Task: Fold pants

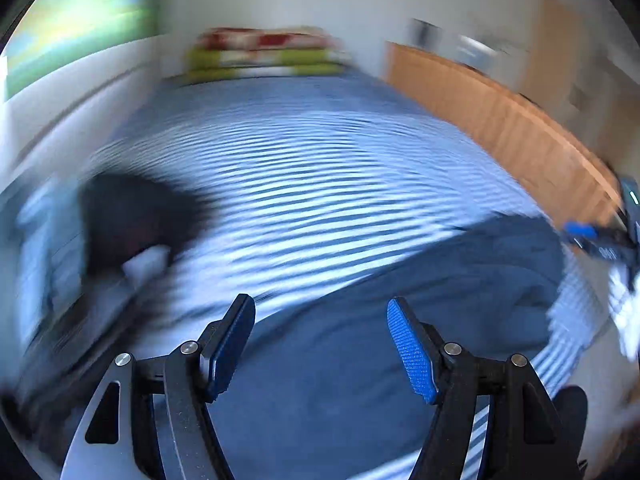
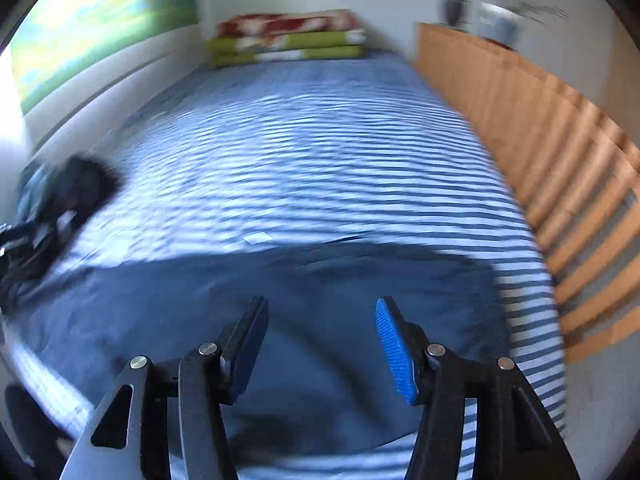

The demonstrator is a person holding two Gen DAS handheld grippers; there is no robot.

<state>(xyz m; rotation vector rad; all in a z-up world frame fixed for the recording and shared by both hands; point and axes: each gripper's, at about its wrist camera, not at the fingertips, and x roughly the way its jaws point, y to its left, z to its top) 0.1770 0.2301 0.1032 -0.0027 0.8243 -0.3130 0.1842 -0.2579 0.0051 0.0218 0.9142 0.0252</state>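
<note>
Pants point(image 2: 304, 320): dark blue, spread on the striped bed point(image 2: 320, 168), lying beneath both tools.
Left tool point(image 1: 320, 344): jaws wide, nothing between them, held above the cloth.
Right tool point(image 2: 320, 344): jaws parted, nothing held, also clear of the cloth.
Clutter: dark heap point(image 1: 132, 224) at the bed's left edge, near the pants.
Risk: both views are smeared; a hasty pinch could catch the sheet with the fabric, or only one layer, skewing the fold.
Risk: slatted wooden rail point(image 2: 560, 152) beside the right edge; a wide swing could strike it.
</note>
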